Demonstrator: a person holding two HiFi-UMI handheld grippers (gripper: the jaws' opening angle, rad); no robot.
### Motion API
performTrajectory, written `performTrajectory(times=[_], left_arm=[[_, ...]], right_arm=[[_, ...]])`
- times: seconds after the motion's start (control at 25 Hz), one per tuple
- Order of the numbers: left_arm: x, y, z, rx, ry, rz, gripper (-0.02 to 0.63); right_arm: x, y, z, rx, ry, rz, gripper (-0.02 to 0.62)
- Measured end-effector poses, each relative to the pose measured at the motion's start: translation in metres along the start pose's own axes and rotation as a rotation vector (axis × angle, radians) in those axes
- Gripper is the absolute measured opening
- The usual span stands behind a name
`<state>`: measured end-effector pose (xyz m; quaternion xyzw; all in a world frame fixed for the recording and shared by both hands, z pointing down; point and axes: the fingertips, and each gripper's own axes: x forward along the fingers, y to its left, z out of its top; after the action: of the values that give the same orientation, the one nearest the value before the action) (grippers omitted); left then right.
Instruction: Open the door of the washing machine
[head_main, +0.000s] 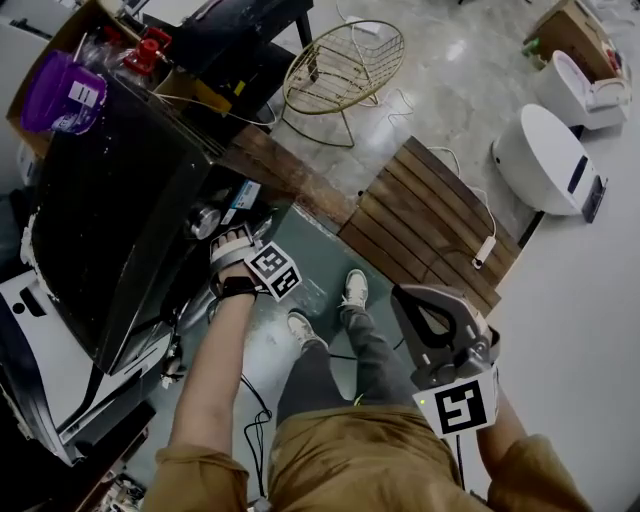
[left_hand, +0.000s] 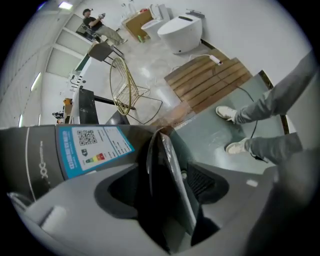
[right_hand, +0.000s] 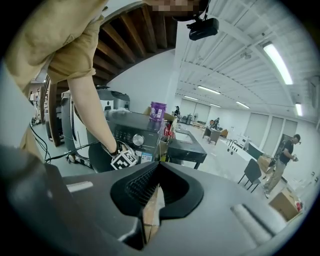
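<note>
The black-topped washing machine (head_main: 120, 220) stands at the left of the head view, its knob (head_main: 203, 222) on the front panel. My left gripper (head_main: 240, 268) reaches down against the machine's front, below that knob. In the left gripper view its jaws (left_hand: 170, 175) hold the thin dark edge of the door (left_hand: 165, 155) between them. A blue label (left_hand: 90, 145) on the machine's front sits just to the left. My right gripper (head_main: 425, 300) hangs beside my right leg, away from the machine, shut with nothing in it (right_hand: 155, 190). The washing machine (right_hand: 127, 130) also shows in the right gripper view.
A purple jug (head_main: 60, 95) and a red-capped bottle (head_main: 148, 50) stand on the machine's top. Behind are a gold wire chair (head_main: 343, 65), a slatted wooden platform (head_main: 430, 215) and white toilets (head_main: 545, 160). My feet (head_main: 352, 290) stand on the green mat; cables trail by the machine.
</note>
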<state>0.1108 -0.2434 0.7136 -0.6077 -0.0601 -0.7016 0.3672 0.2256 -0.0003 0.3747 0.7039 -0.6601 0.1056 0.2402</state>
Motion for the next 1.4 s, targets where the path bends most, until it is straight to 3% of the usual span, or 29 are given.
performTrajectory(times=[0.2,0.44,0.64,0.8,1.08,1.28,1.4], left_arm=[[0.021,0.001,0.002,0.08,0.127,-0.015,0.327],[0.035,-0.003,0.006,0.105,0.191,-0.06,0.324],[0.041,0.0,0.007,0.153,0.256,-0.037,0.294],[0.047,0.006,0.012,0.106,0.298,-0.035,0.238],[0.055,0.009,0.018,0.026,0.282,-0.029,0.225],[0.059,0.009,0.021,-0.109,0.276,-0.073,0.202],[0.058,0.012,0.023,-0.107,0.269,-0.064,0.201]], right_arm=[[-0.006,0.0,-0.017,0.03,0.013,-0.002,0.003],[-0.01,0.001,-0.038,0.075,0.03,-0.017,0.003],[-0.005,0.005,-0.042,0.094,0.02,-0.002,0.003],[-0.001,0.007,-0.044,0.111,0.021,0.003,0.003],[0.003,0.024,-0.049,0.128,0.015,0.046,0.003],[0.005,0.036,-0.055,0.144,0.011,0.071,0.003],[0.006,0.041,-0.061,0.157,0.016,0.074,0.003]])
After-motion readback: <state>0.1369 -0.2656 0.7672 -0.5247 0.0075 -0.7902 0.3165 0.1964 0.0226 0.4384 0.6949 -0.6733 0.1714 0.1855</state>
